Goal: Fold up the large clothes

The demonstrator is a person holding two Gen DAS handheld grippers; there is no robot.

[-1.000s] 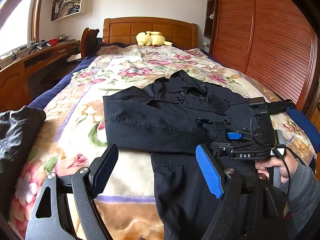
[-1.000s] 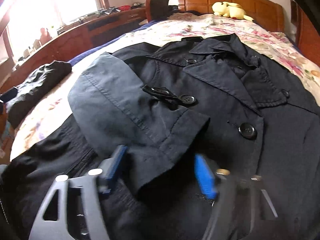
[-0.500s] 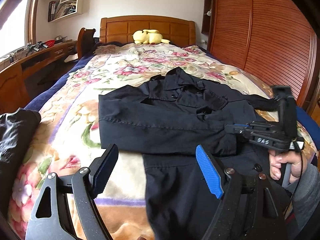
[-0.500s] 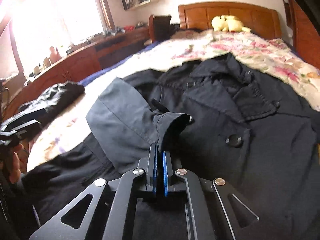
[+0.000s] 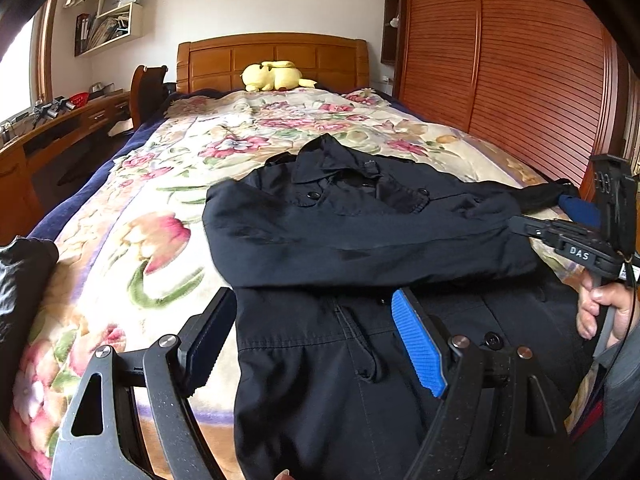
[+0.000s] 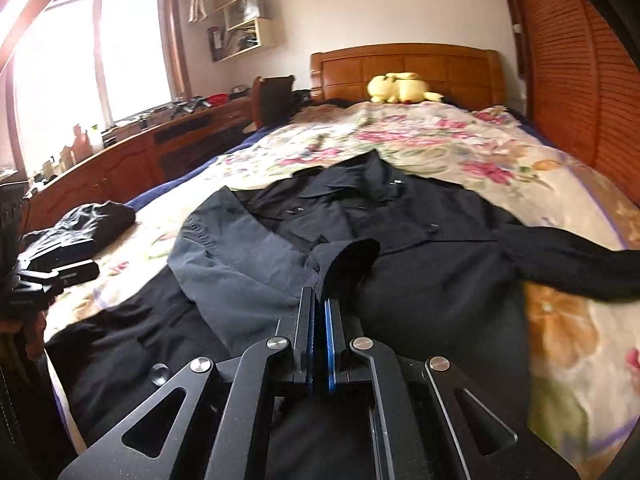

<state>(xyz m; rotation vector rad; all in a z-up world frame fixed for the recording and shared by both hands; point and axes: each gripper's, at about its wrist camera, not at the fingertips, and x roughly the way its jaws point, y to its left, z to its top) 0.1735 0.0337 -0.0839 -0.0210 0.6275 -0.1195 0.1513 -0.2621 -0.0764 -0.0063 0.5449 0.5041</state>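
Note:
A black coat (image 5: 360,240) lies face up on the floral blanket, collar toward the headboard. Its left sleeve (image 5: 340,248) is folded across the chest. My right gripper (image 6: 319,304) is shut on that sleeve's cuff (image 6: 348,256) and holds it a little above the coat. From the left wrist view the right gripper (image 5: 520,223) appears at the right edge, a hand around its handle. My left gripper (image 5: 312,320) hangs open over the coat's lower left part, nothing between its fingers. The other sleeve (image 6: 580,264) trails off to the right.
A yellow plush toy (image 5: 276,76) rests by the wooden headboard (image 5: 272,52). A dark bundled garment (image 6: 96,220) lies at the bed's left edge. A wooden desk (image 6: 132,156) runs along the left. Slatted wardrobe doors (image 5: 500,80) line the right.
My right gripper closed on the cuff, then drew it up and to the right, stretching the sleeve across the coat. The left gripper drifted slightly and stayed open.

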